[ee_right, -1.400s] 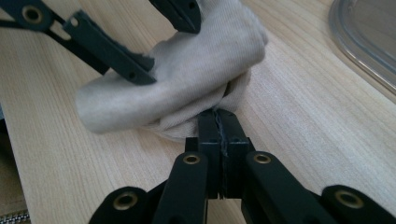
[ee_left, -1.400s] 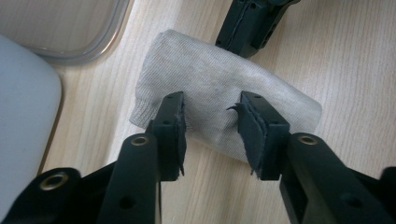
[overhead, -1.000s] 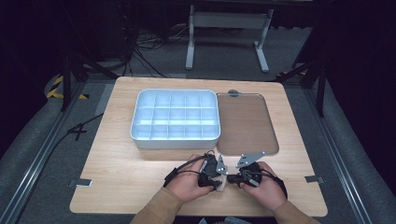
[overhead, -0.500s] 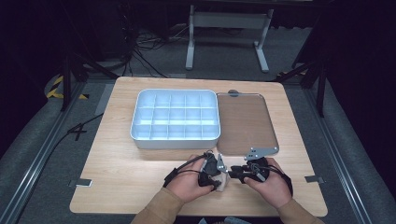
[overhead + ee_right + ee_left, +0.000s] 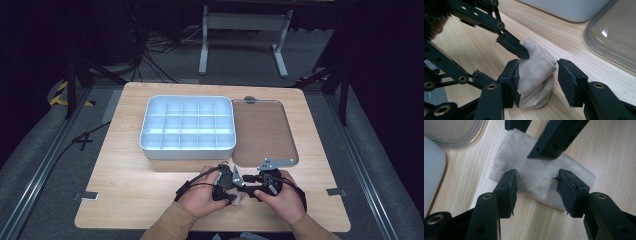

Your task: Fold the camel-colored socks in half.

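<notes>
The folded sock (image 5: 541, 180), a beige knit bundle, lies on the bench (image 5: 150, 185) directly between the two tools, below both sets of jaws. It looks light and thoroughly soft: ribbed cloth that will squash under any squeeze, sag where it is unsupported, and probably unfold if lifted by one loose layer. It is not slippery or fragile, so a firm pinch should do no harm. The best hold seems to be across the thick middle of the bundle, through all the layers at once, or at the rolled end seen in the right gripper view, where the fabric bunches.

The left tool (image 5: 536, 188) stands spread over the sock, a jaw on either side of its width, the pads not pressing the cloth. The right tool (image 5: 537, 77) is also spread; its jaws have just been opening, and the sock's rounded end sits between them, one pad close against the cloth, the other clear of it.

Just beyond the tools, the clear lid (image 5: 262, 130) lies flat, and beside it, farther off, stands the white compartment tray (image 5: 187, 150).
</notes>
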A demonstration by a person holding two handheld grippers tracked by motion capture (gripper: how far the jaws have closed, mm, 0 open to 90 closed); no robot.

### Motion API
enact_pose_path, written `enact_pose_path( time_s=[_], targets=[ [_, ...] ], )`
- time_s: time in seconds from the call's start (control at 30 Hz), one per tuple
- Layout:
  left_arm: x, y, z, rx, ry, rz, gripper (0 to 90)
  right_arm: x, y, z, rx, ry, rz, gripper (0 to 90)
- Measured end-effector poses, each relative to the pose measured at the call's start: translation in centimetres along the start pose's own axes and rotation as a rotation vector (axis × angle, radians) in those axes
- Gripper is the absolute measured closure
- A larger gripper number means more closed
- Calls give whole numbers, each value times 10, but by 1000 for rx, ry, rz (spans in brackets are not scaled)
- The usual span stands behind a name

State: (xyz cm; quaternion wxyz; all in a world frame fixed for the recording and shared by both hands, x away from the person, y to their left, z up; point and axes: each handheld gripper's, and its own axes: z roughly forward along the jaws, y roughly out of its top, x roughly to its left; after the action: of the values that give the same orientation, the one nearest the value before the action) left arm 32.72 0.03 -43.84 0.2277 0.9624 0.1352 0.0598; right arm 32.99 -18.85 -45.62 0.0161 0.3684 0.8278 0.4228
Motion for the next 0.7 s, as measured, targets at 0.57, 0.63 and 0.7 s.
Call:
enact_pose_path(
  time_s=[0.57,0.63,0.7],
  targets=[
    [-3,-2,0,33,-13,35,414,-3,-7,14,65,-12,42,451],
    [-4,-2,0,33,-11,37,412,-4,-7,15,69,-2,52,456],
    [-4,-3,0,34,-9,35,413,-4,-7,16,69,13,47,470]
  ],
)
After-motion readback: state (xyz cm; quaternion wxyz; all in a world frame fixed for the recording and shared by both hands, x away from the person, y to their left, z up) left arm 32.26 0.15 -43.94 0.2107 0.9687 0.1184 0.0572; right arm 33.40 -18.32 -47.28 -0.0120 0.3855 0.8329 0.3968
